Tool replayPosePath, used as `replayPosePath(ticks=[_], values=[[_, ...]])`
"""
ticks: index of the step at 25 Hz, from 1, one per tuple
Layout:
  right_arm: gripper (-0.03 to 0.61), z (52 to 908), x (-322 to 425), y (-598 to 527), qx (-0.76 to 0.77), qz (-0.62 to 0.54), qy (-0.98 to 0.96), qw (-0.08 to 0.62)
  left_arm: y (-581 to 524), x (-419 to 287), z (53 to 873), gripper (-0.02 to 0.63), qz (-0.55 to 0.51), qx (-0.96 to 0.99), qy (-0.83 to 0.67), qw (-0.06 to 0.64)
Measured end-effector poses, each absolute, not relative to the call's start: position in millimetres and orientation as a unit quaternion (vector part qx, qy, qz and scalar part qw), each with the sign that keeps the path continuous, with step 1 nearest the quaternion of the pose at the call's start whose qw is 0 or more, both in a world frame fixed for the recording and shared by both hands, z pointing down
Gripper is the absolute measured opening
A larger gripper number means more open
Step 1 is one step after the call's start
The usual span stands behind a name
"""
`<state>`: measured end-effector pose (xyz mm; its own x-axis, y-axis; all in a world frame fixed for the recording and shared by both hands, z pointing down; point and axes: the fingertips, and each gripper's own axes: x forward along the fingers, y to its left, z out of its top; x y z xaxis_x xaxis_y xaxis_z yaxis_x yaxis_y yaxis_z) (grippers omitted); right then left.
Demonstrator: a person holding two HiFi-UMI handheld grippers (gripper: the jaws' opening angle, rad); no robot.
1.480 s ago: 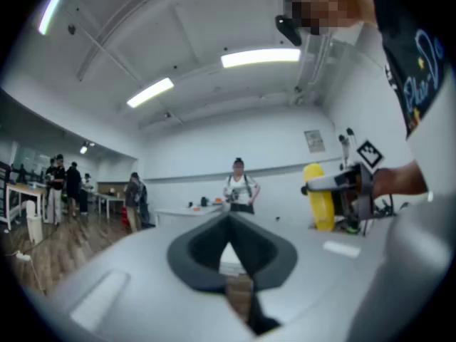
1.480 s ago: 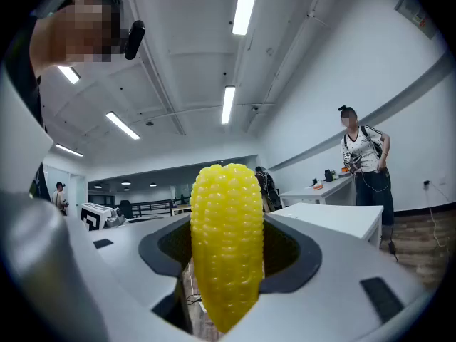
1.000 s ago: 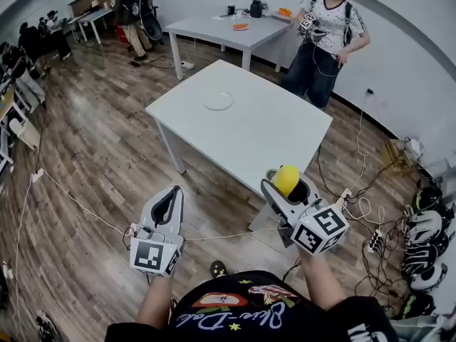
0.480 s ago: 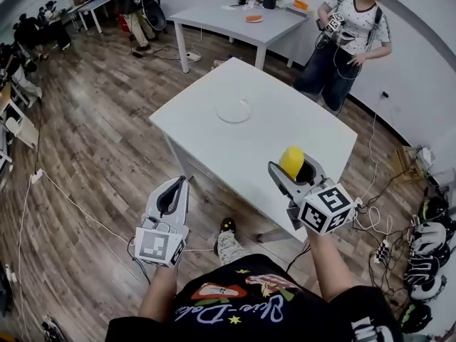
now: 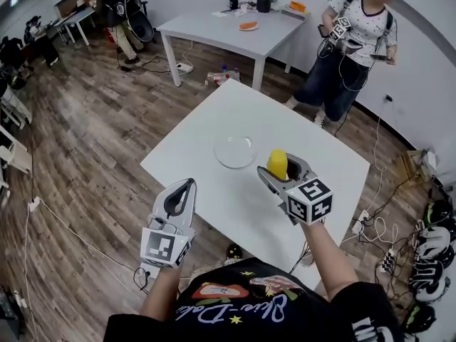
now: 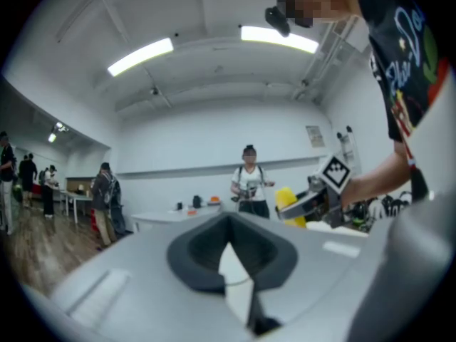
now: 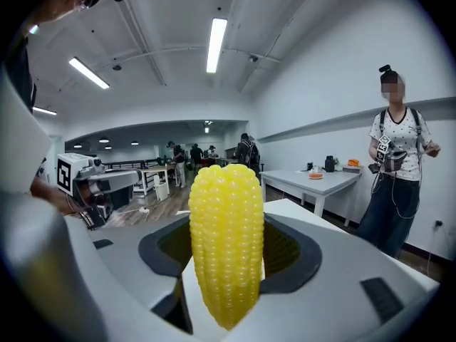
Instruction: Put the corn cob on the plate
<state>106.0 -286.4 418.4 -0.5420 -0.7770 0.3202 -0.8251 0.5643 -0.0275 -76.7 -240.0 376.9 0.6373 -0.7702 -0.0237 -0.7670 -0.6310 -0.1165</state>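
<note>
The right gripper (image 5: 280, 175) has its jaws clamped on the corn cob (image 7: 226, 241). The cob stands upright between them, its rounded tip pointing up and away from the person. In the head view the cob is held over the white table (image 5: 320, 155), just beside the clear plate (image 5: 216, 150) on its right side. It is not on the plate. The plate sits near the middle of the table.

The left gripper (image 5: 187, 185) is held off the near edge of the table, above the wood floor (image 5: 85, 155). Its jaws are together at the tips, with nothing between them.

Each gripper carries a cube with black-and-white square markers, one on the right (image 5: 308, 199) and one on the left (image 5: 162, 246). The markers are patterns, not letters.

The only writing in view is light blue script on the wearer's black shirt (image 5: 235, 312). It seems to begin "Blue-", and the rest is cut off at the bottom edge.

Beyond the table stands a person (image 5: 353, 45) in a white patterned top and dark trousers. A second table (image 5: 214, 30) further back holds a dark jug (image 5: 263, 2) and something orange (image 5: 248, 26).
</note>
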Motion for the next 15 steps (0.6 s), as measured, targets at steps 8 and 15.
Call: replayPosePath(ticks=[8, 15], values=[[0.262, 471.5, 76.5, -363.5, 0.431, 0.11, -0.863, 0.241, -299.6, -102.6, 399.9, -0.012, -0.035, -0.905, 0.423, 0.02], [0.262, 500.6, 56.3, -414.8, 0.417, 0.123, -0.841, 0.322, -343.0, -111.6, 406.6, -0.012, -0.046, -0.917, 0.397, 0.015]])
